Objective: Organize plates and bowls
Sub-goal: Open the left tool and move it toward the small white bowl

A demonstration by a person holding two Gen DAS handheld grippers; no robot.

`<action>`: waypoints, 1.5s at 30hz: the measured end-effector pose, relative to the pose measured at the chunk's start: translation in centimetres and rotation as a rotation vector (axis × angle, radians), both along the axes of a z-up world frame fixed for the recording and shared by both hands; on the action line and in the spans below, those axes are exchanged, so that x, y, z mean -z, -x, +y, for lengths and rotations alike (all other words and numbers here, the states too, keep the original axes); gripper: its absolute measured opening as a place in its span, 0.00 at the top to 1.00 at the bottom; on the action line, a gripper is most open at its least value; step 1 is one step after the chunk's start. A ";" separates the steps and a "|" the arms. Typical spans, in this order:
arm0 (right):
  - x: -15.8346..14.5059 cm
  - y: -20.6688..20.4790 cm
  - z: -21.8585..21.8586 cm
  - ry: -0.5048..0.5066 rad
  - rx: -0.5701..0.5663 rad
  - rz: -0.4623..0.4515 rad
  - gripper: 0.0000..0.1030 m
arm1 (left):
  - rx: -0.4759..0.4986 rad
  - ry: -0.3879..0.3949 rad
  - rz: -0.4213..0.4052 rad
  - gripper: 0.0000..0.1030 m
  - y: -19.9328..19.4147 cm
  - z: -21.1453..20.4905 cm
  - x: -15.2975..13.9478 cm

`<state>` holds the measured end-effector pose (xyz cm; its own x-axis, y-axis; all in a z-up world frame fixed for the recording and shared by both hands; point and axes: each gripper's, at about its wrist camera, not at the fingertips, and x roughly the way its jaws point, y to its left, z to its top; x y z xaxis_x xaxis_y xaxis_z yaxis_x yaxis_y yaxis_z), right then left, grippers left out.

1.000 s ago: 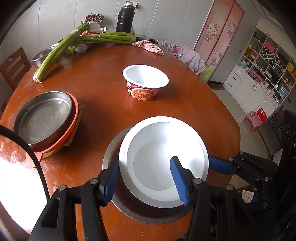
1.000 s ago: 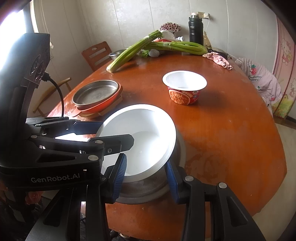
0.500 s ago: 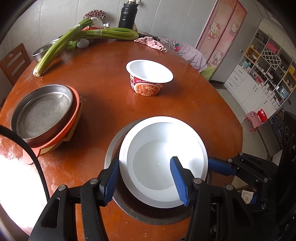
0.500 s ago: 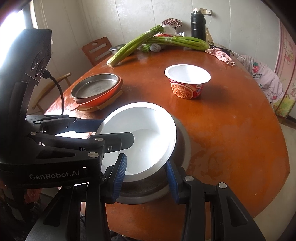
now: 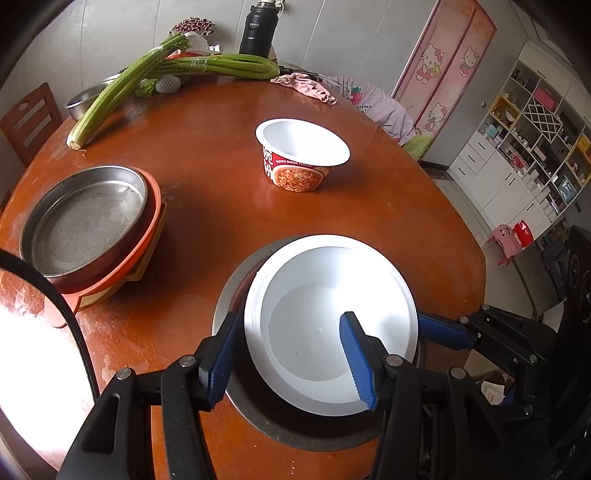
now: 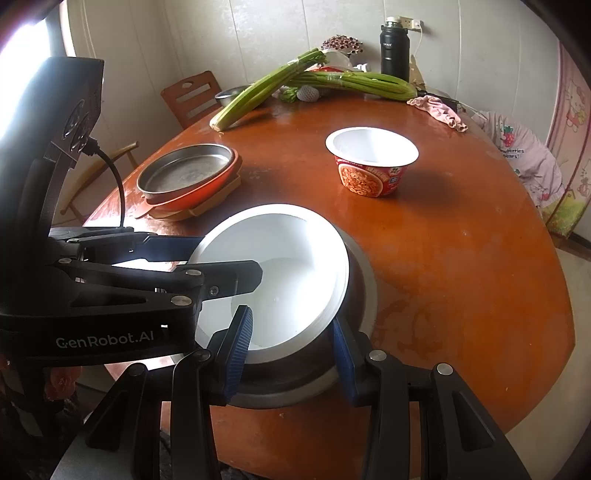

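A white bowl (image 5: 325, 295) (image 6: 288, 251) with a ridged rim sits tilted inside a wider steel bowl (image 5: 229, 291) (image 6: 365, 291) at the near edge of the round table. My left gripper (image 5: 288, 363) straddles the white bowl's near-left rim, one pad inside and one outside, shut on it. My right gripper (image 6: 291, 349) is shut on the opposite rim, its outer pad between the white wall and the steel one. A red noodle cup (image 5: 295, 177) (image 6: 369, 181) stands empty farther back. At the left, a steel pan (image 5: 85, 221) (image 6: 184, 171) lies on an orange plate (image 5: 153, 206).
Celery stalks (image 5: 122, 85), a black flask (image 5: 256, 29), a pink cloth (image 5: 306, 85) and a small steel bowl (image 5: 85, 99) line the far side. A wooden chair (image 6: 192, 96) stands past the left edge. The floor drops off at the right of the table (image 6: 480, 258).
Both views have shifted slightly, so the far things sit a little higher. The white bowl has kept its place between both pairs of pads.
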<state>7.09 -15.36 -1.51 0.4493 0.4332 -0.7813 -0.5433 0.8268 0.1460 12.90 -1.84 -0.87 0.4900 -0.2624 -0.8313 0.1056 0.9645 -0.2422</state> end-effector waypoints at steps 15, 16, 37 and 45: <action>-0.5 0.1 -0.8 -0.007 0.019 -0.013 0.57 | 0.000 -0.009 -0.037 0.47 0.4 -0.3 -1.2; -0.6 0.2 -1.0 -0.009 0.022 -0.017 0.57 | -0.001 -0.014 -0.042 0.47 0.5 -0.4 -1.4; -3.3 -0.9 -2.9 -0.027 0.070 -0.089 0.52 | -0.015 -0.042 -0.087 0.45 -0.4 -0.4 -3.6; -4.5 -2.6 -3.5 -0.031 0.104 -0.111 0.51 | -0.020 -0.045 -0.113 0.43 -2.1 -0.2 -4.9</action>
